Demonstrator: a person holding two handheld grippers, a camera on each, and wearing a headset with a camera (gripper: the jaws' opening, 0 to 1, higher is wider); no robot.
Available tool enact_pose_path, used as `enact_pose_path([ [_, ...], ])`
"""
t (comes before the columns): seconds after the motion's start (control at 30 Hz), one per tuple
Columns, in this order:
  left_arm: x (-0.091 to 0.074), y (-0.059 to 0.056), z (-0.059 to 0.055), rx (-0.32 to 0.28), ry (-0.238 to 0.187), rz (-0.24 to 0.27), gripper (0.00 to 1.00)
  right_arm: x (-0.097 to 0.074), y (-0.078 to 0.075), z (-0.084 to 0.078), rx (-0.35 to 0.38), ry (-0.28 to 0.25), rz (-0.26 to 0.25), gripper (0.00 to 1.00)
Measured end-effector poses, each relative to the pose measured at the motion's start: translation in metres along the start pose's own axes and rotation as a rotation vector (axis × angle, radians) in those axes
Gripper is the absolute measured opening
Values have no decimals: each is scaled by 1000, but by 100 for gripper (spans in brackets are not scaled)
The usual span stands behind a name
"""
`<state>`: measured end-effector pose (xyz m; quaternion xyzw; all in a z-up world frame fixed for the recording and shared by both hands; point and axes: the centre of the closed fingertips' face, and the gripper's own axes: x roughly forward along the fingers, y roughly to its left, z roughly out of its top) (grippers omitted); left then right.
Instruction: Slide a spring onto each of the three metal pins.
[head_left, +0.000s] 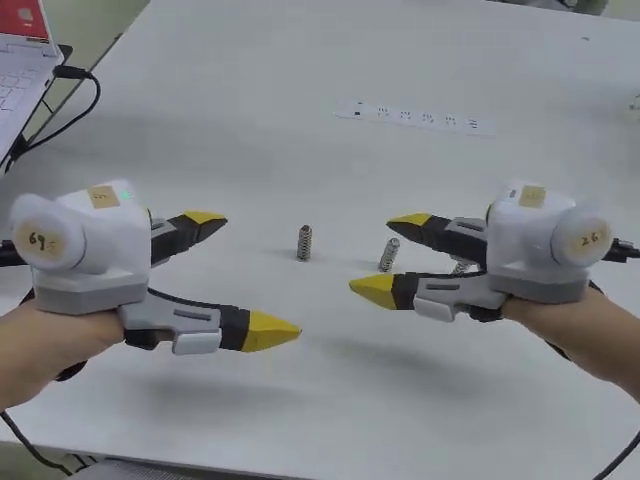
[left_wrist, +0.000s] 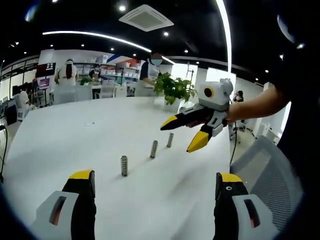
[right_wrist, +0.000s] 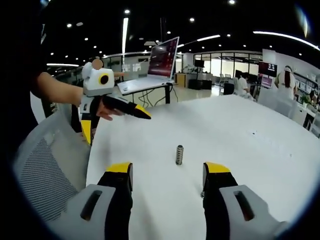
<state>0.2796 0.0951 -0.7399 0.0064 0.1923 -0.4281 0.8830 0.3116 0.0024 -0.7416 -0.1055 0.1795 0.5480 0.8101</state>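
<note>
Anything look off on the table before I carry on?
The middle spring leans to one side, while the left spring stands upright. The third spring is mostly hidden in the head view, so I can't judge it. Nothing looks spilled or damaged.

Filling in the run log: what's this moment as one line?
left gripper: open, empty | right gripper: open, empty | springs: three upright on table, untouched

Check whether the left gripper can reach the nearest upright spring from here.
Probably yes. The left gripper has its jaws open, and the nearest spring stands ahead of them on bare table with nothing between. The right gripper hovers farther off, by the other springs.
</note>
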Motion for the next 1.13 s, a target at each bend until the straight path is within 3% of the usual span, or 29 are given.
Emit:
enact_pose_path([
  [0.57, 0, -6, -1, 0, 3, -4, 98, -55, -6, -22, 109, -55, -74, 78],
  [0.7, 0, -8, -2, 0, 3, -4, 98, -61, -2, -24, 118, -63, -82, 82],
  [0.9, -3, -14, -1, 2, -4, -9, 98, -65, 9, -30, 152, -66, -75, 98],
  [1.13, -6, -16, -1, 3, -5, -2, 98, -77, 4, -40, 174, -54, -113, 99],
])
